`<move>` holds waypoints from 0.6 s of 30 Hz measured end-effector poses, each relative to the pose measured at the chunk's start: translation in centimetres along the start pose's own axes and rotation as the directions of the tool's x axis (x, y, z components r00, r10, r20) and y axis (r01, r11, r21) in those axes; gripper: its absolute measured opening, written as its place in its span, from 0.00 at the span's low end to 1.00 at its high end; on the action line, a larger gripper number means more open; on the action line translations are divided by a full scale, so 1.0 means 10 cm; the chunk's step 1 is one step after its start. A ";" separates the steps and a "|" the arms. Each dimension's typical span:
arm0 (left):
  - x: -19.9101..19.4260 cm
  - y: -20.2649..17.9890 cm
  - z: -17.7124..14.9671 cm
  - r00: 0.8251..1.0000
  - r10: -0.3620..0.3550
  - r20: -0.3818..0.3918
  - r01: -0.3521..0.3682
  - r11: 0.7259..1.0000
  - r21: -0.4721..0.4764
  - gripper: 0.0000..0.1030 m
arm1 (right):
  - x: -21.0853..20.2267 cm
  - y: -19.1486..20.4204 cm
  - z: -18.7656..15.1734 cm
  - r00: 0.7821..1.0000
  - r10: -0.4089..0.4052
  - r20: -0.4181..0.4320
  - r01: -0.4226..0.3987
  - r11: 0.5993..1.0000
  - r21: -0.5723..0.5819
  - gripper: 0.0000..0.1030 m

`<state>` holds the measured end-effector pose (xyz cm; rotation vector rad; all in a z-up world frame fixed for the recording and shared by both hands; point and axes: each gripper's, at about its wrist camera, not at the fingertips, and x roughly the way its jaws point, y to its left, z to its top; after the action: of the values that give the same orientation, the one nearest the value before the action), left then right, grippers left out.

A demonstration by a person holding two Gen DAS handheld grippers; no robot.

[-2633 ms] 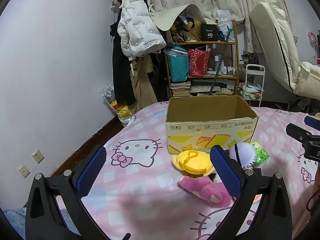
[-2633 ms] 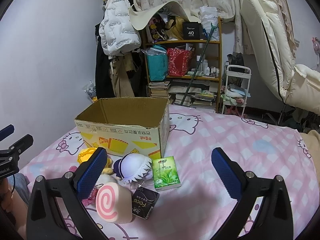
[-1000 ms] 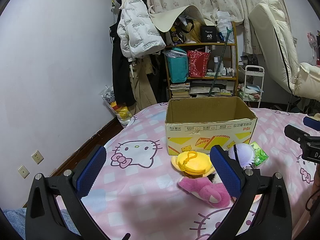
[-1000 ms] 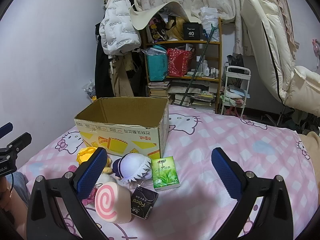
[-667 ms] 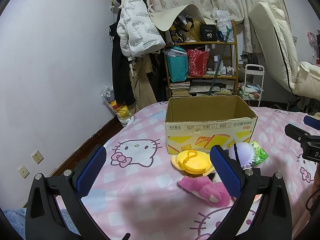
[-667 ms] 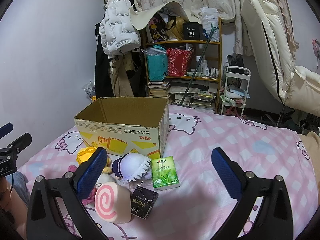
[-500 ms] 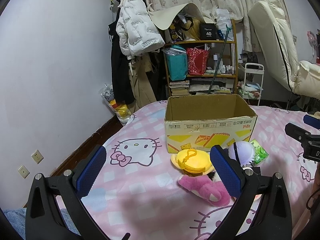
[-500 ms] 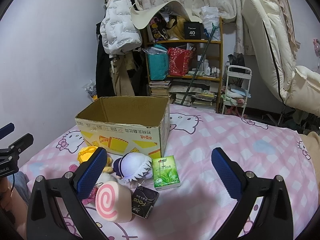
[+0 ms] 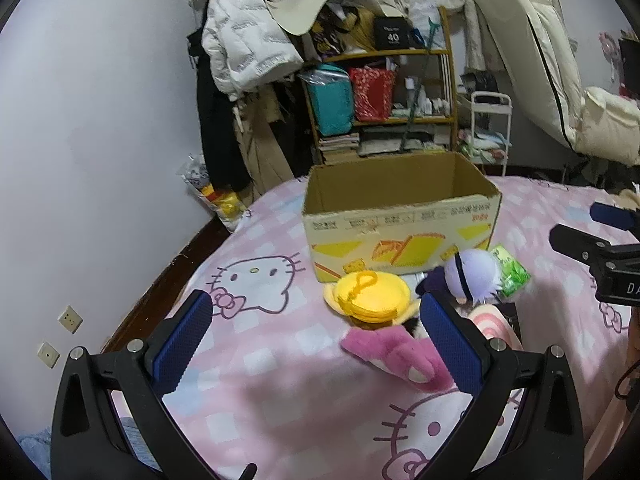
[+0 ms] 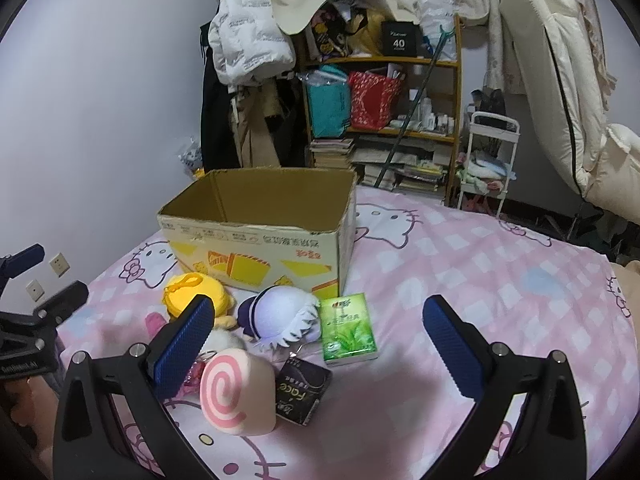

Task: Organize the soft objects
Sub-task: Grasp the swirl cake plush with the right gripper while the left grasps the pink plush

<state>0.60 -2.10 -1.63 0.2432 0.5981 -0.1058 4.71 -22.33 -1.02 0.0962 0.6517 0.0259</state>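
An open cardboard box (image 9: pixel 400 216) (image 10: pixel 260 236) stands on the pink Hello Kitty bedspread (image 9: pixel 260 368) (image 10: pixel 460 280). In front of it lie a yellow plush (image 9: pixel 372 296) (image 10: pixel 196 292), a pink plush (image 9: pixel 392 352), a purple-white plush (image 9: pixel 474 276) (image 10: pixel 280 316), a pink swirl roll cushion (image 10: pixel 236 396), a green tissue pack (image 10: pixel 348 328) (image 9: pixel 512 272) and a black pack (image 10: pixel 304 390). My left gripper (image 9: pixel 316 344) is open and empty, above the bed near the yellow plush. My right gripper (image 10: pixel 320 344) is open and empty, above the packs.
A cluttered shelf (image 10: pixel 384 92), hanging coats (image 10: pixel 248 48) and a white trolley (image 10: pixel 492 160) stand beyond the bed. A cream chair (image 10: pixel 560 80) is at the right. The wall is at the left, with floor between it and the bed edge.
Both grippers have moved slightly forward toward the box and toys. Nothing was taken hold of; the toys lie as before.
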 end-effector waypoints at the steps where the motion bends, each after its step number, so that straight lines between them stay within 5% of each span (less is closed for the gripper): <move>1: 0.01 -0.01 0.00 1.000 -0.005 -0.006 0.005 1.000 0.005 0.99 | 0.01 0.01 0.00 1.000 0.009 -0.006 -0.009 1.000 -0.001 1.00; 13: 0.25 -0.23 -0.07 0.987 -0.092 -0.132 0.102 0.992 0.077 0.99 | 0.20 0.12 -0.02 0.988 0.116 -0.104 -0.113 0.993 0.030 1.00; 18: 0.36 -0.34 -0.11 0.968 -0.144 -0.206 0.165 0.983 0.087 0.99 | 0.29 0.11 -0.05 0.980 0.133 -0.150 -0.125 0.990 0.062 1.00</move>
<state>2.39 -5.17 -5.16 0.3100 0.8121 -0.2660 6.66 -21.02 -3.07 0.1886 0.7996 0.1422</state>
